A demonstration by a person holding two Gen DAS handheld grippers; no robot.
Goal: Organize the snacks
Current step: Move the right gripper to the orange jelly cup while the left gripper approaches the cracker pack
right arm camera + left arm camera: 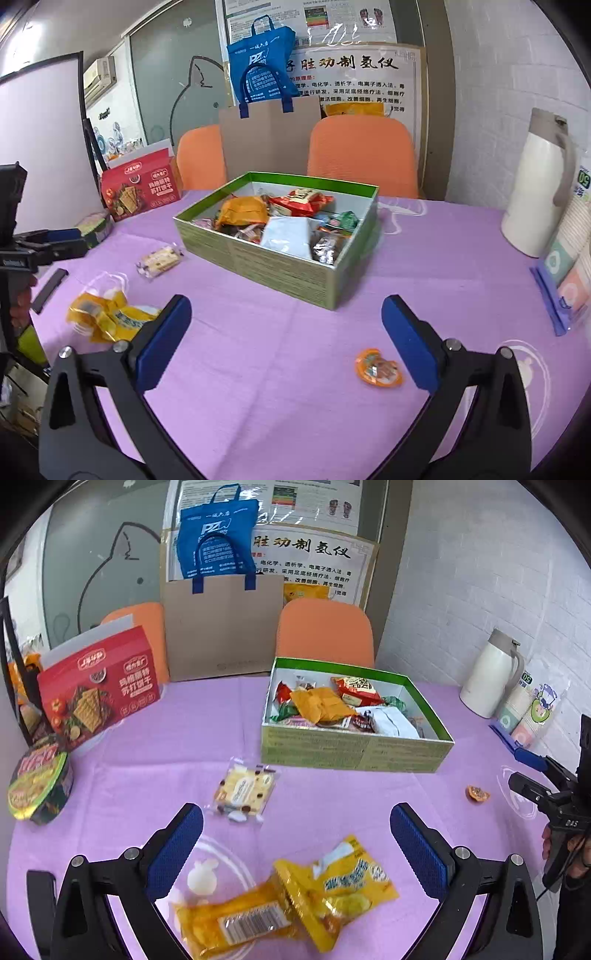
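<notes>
Left gripper [295, 834]: I read its jaws as spread wide, nothing pinched. Between and just below the blue pads [183, 840] lie two yellow snack packets [288, 904], overlapping on the purple tablecloth [332, 797]; one shows a barcode. Just ahead of the jaws, a clear packet of pale biscuits [245, 792]. Further ahead and right, the green box [354, 751], open-topped and holding mixed wrapped snacks. Far left of the jaws: a round noodle bowl [38, 782] and a red cracker box [98, 692].

Right gripper [286, 332]: I see its jaws spread wide too, gripping nothing. Just inside the right-hand pad, a small orange wrapped sweet [378, 367] lies on the cloth, apart from both pads. Beyond the left-hand pad, the yellow packets and biscuit packet. Straight ahead, the green box. Far right: a white thermos jug [535, 192] and a blue stand [554, 295] with cards.

Behind the table: two orange chairs [364, 155], a cardboard sheet [269, 136], a blue bag [264, 66].
</notes>
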